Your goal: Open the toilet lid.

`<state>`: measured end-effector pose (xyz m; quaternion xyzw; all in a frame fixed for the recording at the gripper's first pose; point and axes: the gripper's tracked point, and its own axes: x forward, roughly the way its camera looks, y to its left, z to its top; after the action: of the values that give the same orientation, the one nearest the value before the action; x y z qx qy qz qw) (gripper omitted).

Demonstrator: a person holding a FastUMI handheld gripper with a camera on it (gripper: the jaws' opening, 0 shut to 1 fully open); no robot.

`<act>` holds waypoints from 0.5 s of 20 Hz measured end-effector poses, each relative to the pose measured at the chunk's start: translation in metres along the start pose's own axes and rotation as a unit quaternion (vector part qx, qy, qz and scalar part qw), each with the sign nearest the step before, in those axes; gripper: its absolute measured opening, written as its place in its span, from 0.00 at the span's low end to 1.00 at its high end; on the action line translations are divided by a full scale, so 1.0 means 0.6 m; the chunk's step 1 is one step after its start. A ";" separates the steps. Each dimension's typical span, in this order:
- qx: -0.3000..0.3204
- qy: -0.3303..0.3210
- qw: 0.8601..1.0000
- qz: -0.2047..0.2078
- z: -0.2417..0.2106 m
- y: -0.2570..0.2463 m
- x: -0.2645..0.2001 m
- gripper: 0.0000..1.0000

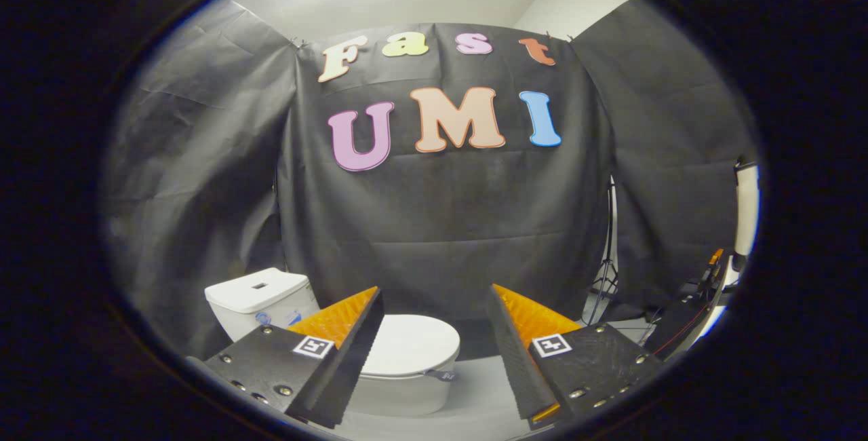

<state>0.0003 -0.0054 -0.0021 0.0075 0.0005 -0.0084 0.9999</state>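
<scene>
White toilet [400,359] with cistern [261,298] stands ahead, low against the black cloth wall | lid [410,344] lies flat and closed, partly behind the left finger | gripper [434,353] fingers spread apart, holding nothing, well short of the lid | task looks unstarted: approach, catch, lift remain.

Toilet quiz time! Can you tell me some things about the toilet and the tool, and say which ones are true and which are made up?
1. The toilet lid is down. True.
2. The tool is squeezing the lid. False: its fingers are spread apart with nothing between them, short of the toilet.
3. The tank is white. True.
4. The toilet stands on a red carpet. False: the floor is plain grey.
5. A small tab sticks out from the lid's front edge. True.
</scene>
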 end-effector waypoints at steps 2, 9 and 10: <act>0.000 0.000 1.000 -0.001 0.001 -0.002 -0.001 0.91; 0.002 -0.008 1.000 -0.007 0.007 -0.006 -0.004 0.91; 0.002 -0.008 1.000 -0.008 0.007 -0.007 -0.005 0.91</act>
<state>-0.0026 -0.0097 0.0018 0.0097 -0.0078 -0.0163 0.9998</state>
